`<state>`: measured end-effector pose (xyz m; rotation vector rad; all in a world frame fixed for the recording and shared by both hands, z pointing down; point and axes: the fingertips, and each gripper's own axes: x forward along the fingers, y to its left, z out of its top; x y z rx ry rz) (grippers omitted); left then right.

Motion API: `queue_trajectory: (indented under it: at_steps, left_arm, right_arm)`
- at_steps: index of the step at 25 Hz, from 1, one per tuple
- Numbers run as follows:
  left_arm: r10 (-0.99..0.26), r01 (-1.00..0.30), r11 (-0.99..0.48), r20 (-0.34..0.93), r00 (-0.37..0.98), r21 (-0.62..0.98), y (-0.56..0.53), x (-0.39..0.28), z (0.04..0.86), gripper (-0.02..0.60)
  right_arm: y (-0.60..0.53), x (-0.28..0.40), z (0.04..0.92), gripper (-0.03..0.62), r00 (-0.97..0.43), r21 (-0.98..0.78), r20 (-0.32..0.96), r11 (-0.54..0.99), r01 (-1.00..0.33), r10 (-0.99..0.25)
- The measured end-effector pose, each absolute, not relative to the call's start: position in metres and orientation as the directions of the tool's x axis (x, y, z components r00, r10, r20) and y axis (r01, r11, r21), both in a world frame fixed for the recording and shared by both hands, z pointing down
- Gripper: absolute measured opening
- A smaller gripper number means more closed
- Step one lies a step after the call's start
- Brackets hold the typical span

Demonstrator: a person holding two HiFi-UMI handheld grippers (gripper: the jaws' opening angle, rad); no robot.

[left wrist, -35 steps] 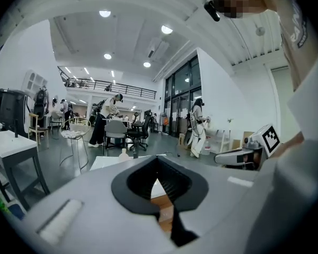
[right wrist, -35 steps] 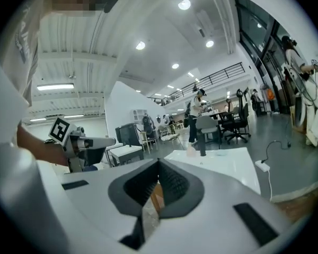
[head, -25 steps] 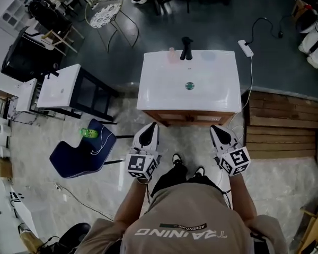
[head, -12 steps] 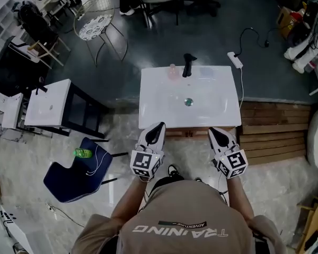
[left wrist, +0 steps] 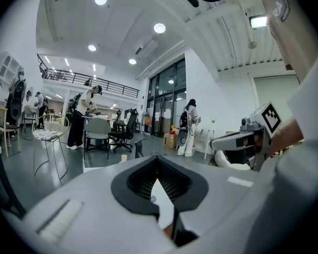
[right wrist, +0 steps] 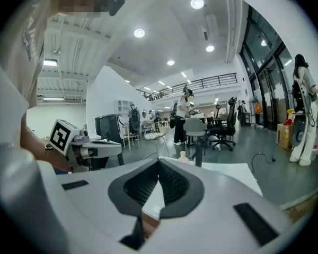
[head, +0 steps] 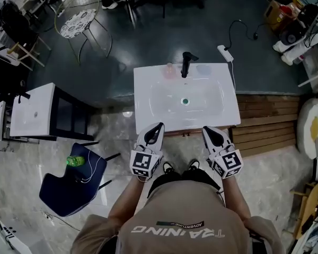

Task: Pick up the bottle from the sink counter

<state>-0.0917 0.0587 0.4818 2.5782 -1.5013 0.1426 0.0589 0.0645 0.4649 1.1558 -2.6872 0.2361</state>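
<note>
A small pale pink bottle (head: 170, 70) stands at the back of the white sink counter (head: 148, 110), just left of the black faucet (head: 186, 63). My left gripper (head: 158, 127) and right gripper (head: 208, 130) hover side by side at the counter's near edge, both shut and empty. The bottle lies far ahead of both. In the left gripper view the bottle (left wrist: 123, 157) shows small beyond the closed jaw tips, next to the faucet (left wrist: 138, 148). In the right gripper view the bottle (right wrist: 183, 156) stands just left of the faucet (right wrist: 198, 152).
A drain (head: 185, 101) sits in the basin's middle. A blue chair (head: 63, 187) with a green bottle (head: 74, 161) is at the left, beside a white side table (head: 32, 110). A power strip (head: 224, 53) and cable lie behind the counter; wooden decking (head: 265, 126) lies at its right.
The sink counter has shifted nearer to my grippers in the head view as the person stepped toward it. Both grippers keep the same shut pose.
</note>
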Motion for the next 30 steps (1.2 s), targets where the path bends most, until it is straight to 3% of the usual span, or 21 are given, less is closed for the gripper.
queue_trajectory:
  at_steps: [9, 20, 26, 30]
  left_arm:
    - [-0.87, -0.891, -0.441, 0.192, 0.454, 0.108, 0.029, -0.113, 0.497, 0.008]
    - [-0.92, -0.932, -0.36, 0.175, 0.351, -0.025, -0.045, -0.115, 0.449, 0.008]
    - [-0.936, -0.957, -0.265, 0.207, 0.285, 0.12, -0.089, -0.112, 0.463, 0.008]
    - [-0.943, -0.967, -0.226, 0.223, 0.247, 0.117, -0.114, -0.109, 0.468, 0.008]
  right_arm:
    - [0.027, 0.058, 0.471, 0.008, -0.677, -0.066, 0.239, 0.684, -0.726, -0.696]
    - [-0.065, 0.062, 0.466, 0.008, -0.763, -0.1, 0.154, 0.758, -0.644, -0.628]
    - [-0.107, 0.075, 0.484, 0.008, -0.806, -0.113, 0.19, 0.803, -0.585, -0.56]
    - [-0.133, 0.084, 0.497, 0.007, -0.818, -0.138, 0.201, 0.811, -0.568, -0.539]
